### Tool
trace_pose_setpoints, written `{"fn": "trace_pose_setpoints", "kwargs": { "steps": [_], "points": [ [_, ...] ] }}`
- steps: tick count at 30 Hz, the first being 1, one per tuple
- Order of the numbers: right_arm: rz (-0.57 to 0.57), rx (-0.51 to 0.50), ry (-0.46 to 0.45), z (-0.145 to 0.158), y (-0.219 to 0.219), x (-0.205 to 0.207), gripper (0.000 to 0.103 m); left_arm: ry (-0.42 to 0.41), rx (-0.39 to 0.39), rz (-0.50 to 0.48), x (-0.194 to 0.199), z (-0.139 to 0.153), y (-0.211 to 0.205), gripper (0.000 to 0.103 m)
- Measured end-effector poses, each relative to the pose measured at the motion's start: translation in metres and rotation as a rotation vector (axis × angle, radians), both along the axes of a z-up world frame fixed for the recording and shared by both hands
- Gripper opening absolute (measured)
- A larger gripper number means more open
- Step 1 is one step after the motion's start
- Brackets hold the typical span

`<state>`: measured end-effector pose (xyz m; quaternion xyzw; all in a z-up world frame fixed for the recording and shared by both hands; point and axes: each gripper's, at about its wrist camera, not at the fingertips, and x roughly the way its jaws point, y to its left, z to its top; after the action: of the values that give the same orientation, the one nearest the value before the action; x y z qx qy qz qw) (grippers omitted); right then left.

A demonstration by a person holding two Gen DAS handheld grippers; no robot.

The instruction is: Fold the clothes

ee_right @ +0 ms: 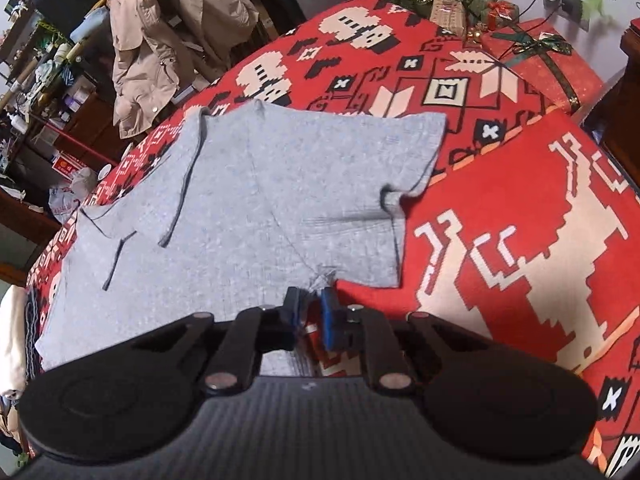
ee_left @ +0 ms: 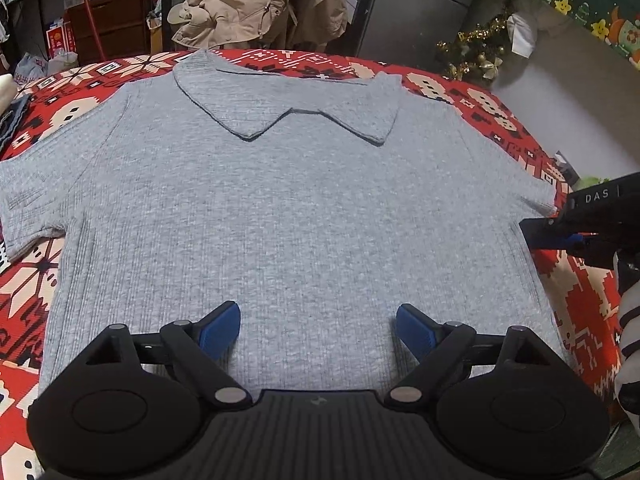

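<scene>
- Right hand-held gripper (ee_right: 311, 308): blue pads nearly together, pinching the grey polo shirt (ee_right: 256, 200) at its underarm seam below the short sleeve.
- Left hand-held gripper (ee_left: 318, 330): jaws spread wide above the shirt's lower body, nothing between them.
- Shirt: spread flat, collar away, on a red patterned blanket (ee_right: 500, 240).
- Beige jacket (ee_left: 256, 0): heaped beyond.

Behind the red patterned blanket (ee_left: 472, 96) I work on, a beige coat (ee_left: 256, 0) hangs in a heap. To its left stands a dark wooden cabinet (ee_left: 112, 24) with crowded shelves (ee_right: 44, 60) of bottles and boxes. To the right I see a small tinsel-hung Christmas tree (ee_left: 476, 52), wrapped gift boxes (ee_right: 540, 60), and a grey wall with a plugged-in socket (ee_right: 560, 0).
</scene>
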<state>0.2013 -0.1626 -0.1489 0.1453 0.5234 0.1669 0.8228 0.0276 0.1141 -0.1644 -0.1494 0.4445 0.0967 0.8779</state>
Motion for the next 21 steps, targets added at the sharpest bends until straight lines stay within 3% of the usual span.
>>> {"fn": "trace_pose_setpoints", "kwargs": {
  "steps": [5, 8, 12, 21],
  "points": [
    [0.03, -0.016, -0.013, 0.003, 0.009, 0.0, 0.013, 0.007, -0.058, 0.026, 0.001, 0.002, 0.008, 0.085],
    [0.041, -0.077, -0.032, 0.002, 0.016, -0.003, 0.003, 0.017, -0.071, 0.031, 0.004, 0.003, 0.01, 0.085],
    [0.039, -0.13, -0.052, 0.006, 0.013, -0.005, 0.002, 0.027, -0.074, 0.027, 0.005, 0.005, 0.008, 0.085],
    [0.005, -0.112, -0.057, 0.009, -0.01, -0.001, 0.002, 0.026, -0.081, -0.043, 0.007, 0.008, -0.009, 0.084]
  ]
}}
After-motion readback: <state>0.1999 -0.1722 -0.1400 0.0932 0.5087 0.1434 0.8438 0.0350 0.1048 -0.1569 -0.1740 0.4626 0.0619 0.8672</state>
